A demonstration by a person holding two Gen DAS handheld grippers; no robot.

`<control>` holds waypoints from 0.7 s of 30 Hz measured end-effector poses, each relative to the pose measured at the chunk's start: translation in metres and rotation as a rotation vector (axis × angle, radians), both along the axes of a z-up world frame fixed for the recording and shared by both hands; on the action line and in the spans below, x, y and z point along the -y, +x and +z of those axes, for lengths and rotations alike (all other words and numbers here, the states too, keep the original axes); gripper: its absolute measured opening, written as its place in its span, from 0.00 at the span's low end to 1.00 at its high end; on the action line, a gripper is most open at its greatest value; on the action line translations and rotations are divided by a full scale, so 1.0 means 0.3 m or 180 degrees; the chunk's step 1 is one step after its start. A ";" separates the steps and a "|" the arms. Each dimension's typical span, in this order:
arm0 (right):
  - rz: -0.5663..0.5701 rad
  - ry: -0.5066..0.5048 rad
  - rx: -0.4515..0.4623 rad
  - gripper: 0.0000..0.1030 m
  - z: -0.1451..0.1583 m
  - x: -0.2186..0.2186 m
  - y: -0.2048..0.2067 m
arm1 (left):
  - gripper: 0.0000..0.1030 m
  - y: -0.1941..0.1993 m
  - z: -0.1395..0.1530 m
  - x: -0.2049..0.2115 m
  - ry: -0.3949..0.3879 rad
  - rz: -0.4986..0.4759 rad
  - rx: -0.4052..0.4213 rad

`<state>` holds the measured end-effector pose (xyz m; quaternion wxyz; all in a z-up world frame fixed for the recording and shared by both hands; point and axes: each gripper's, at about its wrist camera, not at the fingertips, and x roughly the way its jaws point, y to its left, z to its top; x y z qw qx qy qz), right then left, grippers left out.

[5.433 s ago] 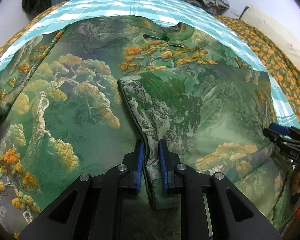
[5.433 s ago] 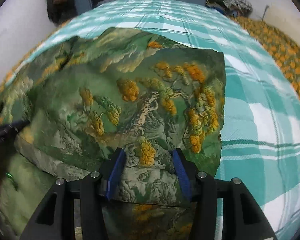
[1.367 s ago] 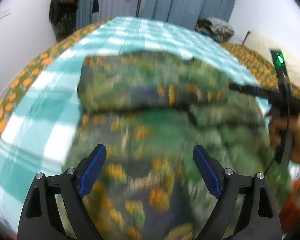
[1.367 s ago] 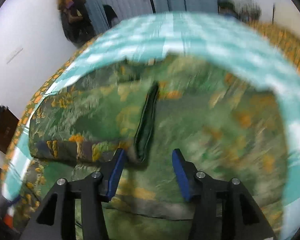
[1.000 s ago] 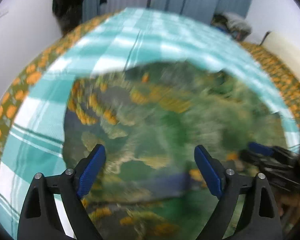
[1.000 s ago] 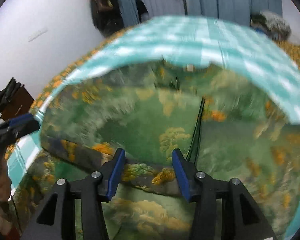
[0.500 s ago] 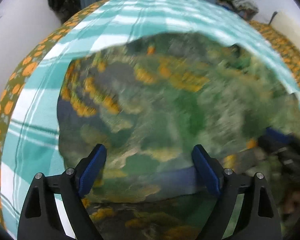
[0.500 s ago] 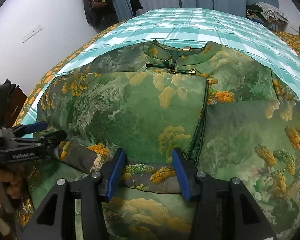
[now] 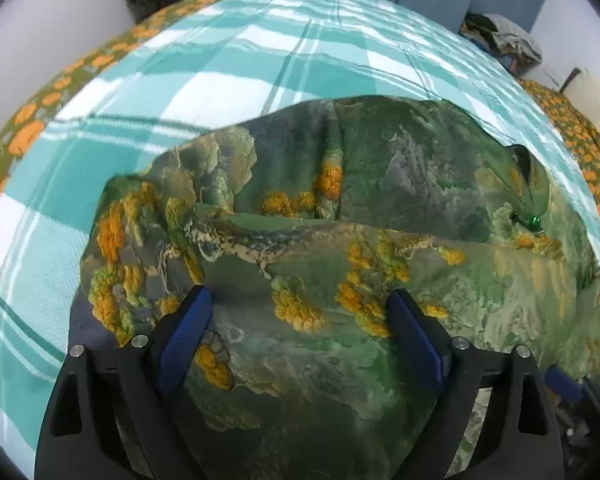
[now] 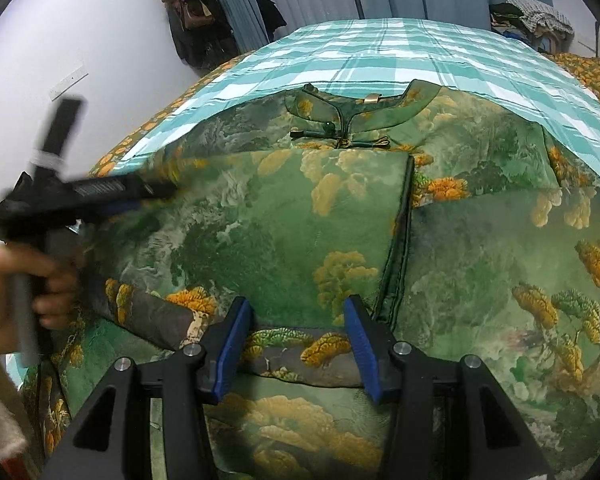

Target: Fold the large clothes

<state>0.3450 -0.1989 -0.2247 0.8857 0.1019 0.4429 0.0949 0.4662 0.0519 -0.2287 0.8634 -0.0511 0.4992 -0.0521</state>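
Green patterned dress is lying half-folded on the bed, collar toward the far end. Left tongs are hovering over its left edge, spread wide after just opening further, gripping nothing. Right tongs are sitting half open over a folded strip, pads not pressing it.

Soft even daylight, heavy fisheye bending (motion-blurred left gripper)
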 end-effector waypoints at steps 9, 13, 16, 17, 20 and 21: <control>-0.0012 0.0000 0.0050 0.49 -0.006 -0.003 -0.002 | 0.88 0.057 0.124 -0.047 -0.0404 0.0355 0.0199; -0.0008 0.0014 0.0049 0.49 -0.006 -0.001 -0.003 | 0.88 0.091 0.003 -0.066 -0.0342 0.0299 -0.0074; -0.0004 0.0008 0.0055 0.48 -0.007 -0.001 -0.003 | 0.90 0.053 0.007 -0.047 -0.0220 0.0130 0.0061; -0.0004 0.0004 0.0060 0.48 -0.007 0.000 -0.004 | 0.90 0.038 0.010 -0.042 -0.0171 0.0091 0.0062; -0.0007 -0.0007 0.0071 0.48 -0.007 -0.002 -0.005 | 0.91 -0.025 0.020 -0.026 -0.0022 -0.0077 0.0066; -0.0007 -0.0013 0.0072 0.48 -0.007 -0.003 -0.005 | 0.92 -0.049 0.021 -0.022 0.0023 -0.0139 0.0069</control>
